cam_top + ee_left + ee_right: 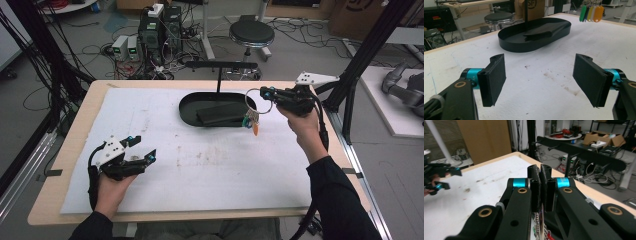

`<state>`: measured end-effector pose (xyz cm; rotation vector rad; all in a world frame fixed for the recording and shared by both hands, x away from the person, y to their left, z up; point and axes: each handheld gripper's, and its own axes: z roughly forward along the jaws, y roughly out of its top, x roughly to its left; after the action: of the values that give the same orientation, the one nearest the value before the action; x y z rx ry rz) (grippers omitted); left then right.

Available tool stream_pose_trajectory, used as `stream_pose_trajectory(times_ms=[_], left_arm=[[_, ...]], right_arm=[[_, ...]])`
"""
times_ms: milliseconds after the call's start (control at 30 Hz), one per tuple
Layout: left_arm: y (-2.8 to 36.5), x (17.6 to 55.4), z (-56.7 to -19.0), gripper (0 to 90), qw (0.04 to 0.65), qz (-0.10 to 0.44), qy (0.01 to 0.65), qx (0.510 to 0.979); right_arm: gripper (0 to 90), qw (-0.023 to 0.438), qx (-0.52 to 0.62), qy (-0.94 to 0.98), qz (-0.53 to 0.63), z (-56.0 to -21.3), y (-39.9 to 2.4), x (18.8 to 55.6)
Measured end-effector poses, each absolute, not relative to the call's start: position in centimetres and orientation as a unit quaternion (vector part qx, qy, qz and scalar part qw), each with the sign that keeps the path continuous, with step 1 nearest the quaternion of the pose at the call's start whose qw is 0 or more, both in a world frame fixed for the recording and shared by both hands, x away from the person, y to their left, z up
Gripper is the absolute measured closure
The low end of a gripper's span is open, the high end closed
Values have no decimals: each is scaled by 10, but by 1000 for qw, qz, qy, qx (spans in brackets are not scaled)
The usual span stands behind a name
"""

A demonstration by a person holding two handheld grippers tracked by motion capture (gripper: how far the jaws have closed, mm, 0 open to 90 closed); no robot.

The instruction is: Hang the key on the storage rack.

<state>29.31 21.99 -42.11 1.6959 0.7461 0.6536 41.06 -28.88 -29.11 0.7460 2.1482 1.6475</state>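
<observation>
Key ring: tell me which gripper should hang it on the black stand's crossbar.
Right. The right gripper is already shut on the key ring, with its coloured tags dangling over the black tray, just below the crossbar. The left gripper sits open and empty, far off at the near left.

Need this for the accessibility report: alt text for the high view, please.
The right gripper, shut on a key ring with coloured tags dangling, is held above the right end of a black oval tray with a T-shaped stand. The left gripper rests open at the near left of the white-covered table.
</observation>
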Motion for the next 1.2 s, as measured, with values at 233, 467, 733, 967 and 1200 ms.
stream_pose_trajectory(times_ms=[233,467,733,967,1200], left_arm=[[220,292,-421,264,557,277,317,716],[222,291,-421,264,558,277,317,715],[224,289,-422,264,558,277,319,715],[227,285,-423,264,556,279,321,714],[229,280,-423,264,554,283,322,714]], right_arm=[[881,183,268,748,579,-280,-286,427],[880,194,270,749,573,-274,-278,442],[880,201,274,753,564,-277,-273,463],[880,207,281,751,560,-282,-270,481],[880,207,301,745,559,-294,-273,496]])
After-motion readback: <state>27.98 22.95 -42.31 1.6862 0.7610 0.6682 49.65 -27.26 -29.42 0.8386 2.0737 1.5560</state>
